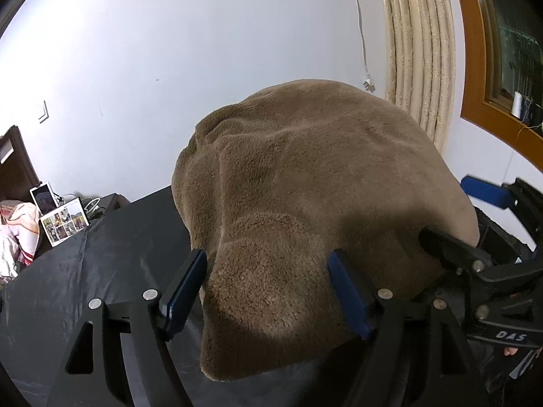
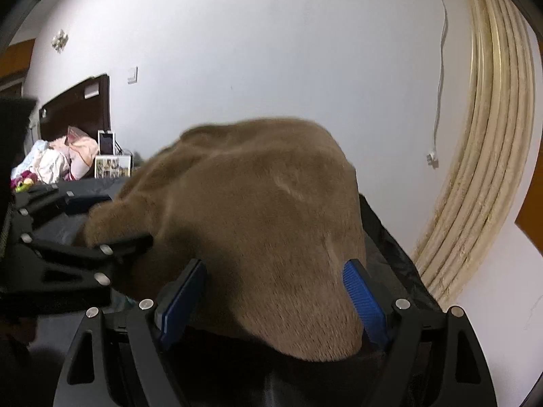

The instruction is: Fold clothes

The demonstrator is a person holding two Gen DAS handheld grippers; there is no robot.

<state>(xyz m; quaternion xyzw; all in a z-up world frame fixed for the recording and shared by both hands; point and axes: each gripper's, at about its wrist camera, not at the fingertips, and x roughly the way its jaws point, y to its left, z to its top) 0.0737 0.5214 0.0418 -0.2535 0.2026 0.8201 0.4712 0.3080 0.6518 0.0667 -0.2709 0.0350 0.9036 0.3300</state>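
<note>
A brown fleece garment (image 1: pixel 305 176) lies bunched in a mound on a black sheet-covered table (image 1: pixel 112 254); it also fills the right wrist view (image 2: pixel 258 203). My left gripper (image 1: pixel 268 271) is open, its blue pads straddling the garment's near edge. My right gripper (image 2: pixel 278 281) is open too, its blue pads on either side of the garment's near right end. The right gripper shows at the right of the left wrist view (image 1: pixel 482 224). The left gripper shows at the left of the right wrist view (image 2: pixel 68 237).
Photo frames (image 1: pixel 62 222) and a tablet (image 1: pixel 44 196) stand at the table's far left, next to pink bedding (image 1: pixel 20 224) and a dark headboard (image 2: pixel 85 108). A beige curtain (image 1: pixel 420 51) and a window frame (image 1: pixel 475 68) are at the right. A white cable (image 1: pixel 361 27) hangs on the wall.
</note>
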